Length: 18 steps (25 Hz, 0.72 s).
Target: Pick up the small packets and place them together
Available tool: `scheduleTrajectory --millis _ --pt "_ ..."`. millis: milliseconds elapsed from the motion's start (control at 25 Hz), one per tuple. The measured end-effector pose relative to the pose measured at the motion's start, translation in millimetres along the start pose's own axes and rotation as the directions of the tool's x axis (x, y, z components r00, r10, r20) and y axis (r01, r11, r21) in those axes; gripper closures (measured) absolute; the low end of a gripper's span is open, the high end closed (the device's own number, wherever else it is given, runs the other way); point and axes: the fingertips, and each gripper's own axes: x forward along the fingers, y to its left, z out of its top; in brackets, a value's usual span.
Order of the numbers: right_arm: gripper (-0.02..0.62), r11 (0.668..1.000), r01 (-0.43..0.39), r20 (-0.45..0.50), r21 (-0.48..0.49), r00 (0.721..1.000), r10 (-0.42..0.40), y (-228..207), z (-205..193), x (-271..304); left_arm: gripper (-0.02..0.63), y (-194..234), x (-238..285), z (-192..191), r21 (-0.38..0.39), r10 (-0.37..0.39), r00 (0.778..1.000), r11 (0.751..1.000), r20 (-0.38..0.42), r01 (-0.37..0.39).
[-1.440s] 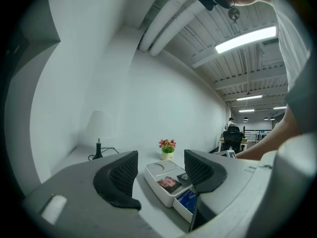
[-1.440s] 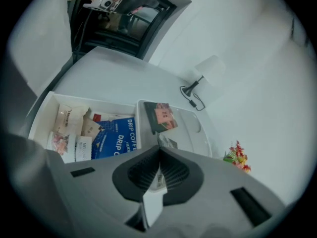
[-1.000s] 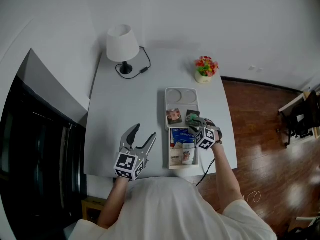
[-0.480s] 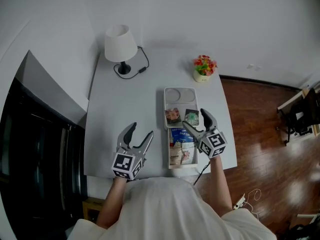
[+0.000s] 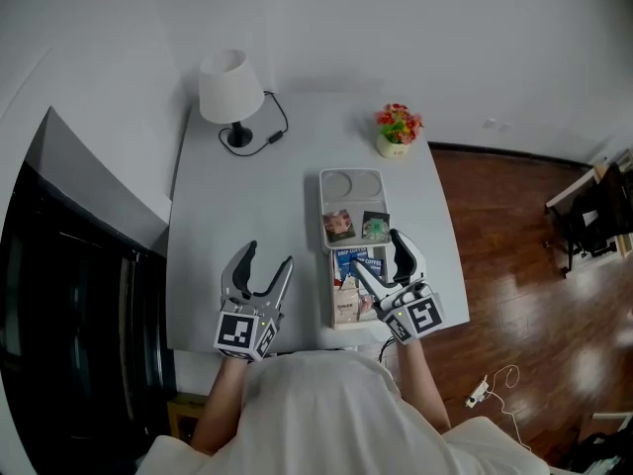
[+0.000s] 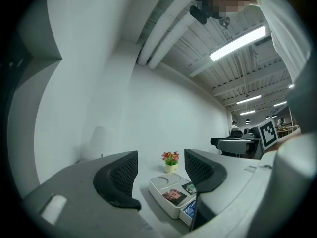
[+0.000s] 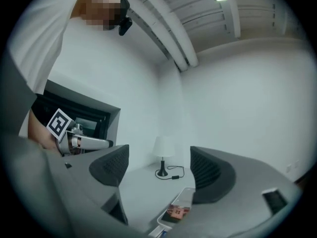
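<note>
1. The right gripper [image 5: 377,252] is hovering empty above the tray [image 5: 357,184], its wide jaws closing; the left gripper [image 5: 267,258] is idling empty, slightly parted.
2. Small packets [image 5: 339,225] are lying in the tray; grabbing the blue packet [image 5: 352,262] seems next.

Centre frame: tray [image 5: 356,184] on worktop [image 5: 257,206], packets [image 5: 340,225] inside. Right tool [image 5: 375,250] above them, jaws closing, empty.

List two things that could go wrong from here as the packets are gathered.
1. The right claw, closing with nothing between its jaws, hangs over crowded packets in the tray; it might grab two at once.
2. The small packets farther up lie flat, so a pinch may slip off.
</note>
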Motion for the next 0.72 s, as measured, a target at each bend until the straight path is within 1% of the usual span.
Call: scheduleTrajectory --millis 280,520,600,720 --pt "0.198 0.998 -0.068 -0.090 0.000 0.994 0.068 19.9 -20.9 4.6 0.327 0.4 -2.3 -10.7 -0.009 -0.003 1.000 1.000 -0.030 0.003" --pt "0.201 0.996 -0.087 -0.111 -0.015 0.990 0.085 24.3 -20.5 5.3 0.327 0.5 -6.2 -12.9 -0.010 0.004 0.999 1.000 -0.039 -0.004" --pt "0.222 0.996 -0.088 -0.112 -0.013 0.990 0.086 24.3 -20.6 3.9 0.327 0.5 -7.4 -13.3 -0.009 0.006 0.999 1.000 -0.040 -0.007" --pt "0.222 0.996 -0.087 -0.114 -0.012 0.990 0.086 22.6 -21.3 2.4 0.327 0.3 -7.5 -12.8 -0.007 0.011 0.999 1.000 -0.040 -0.011"
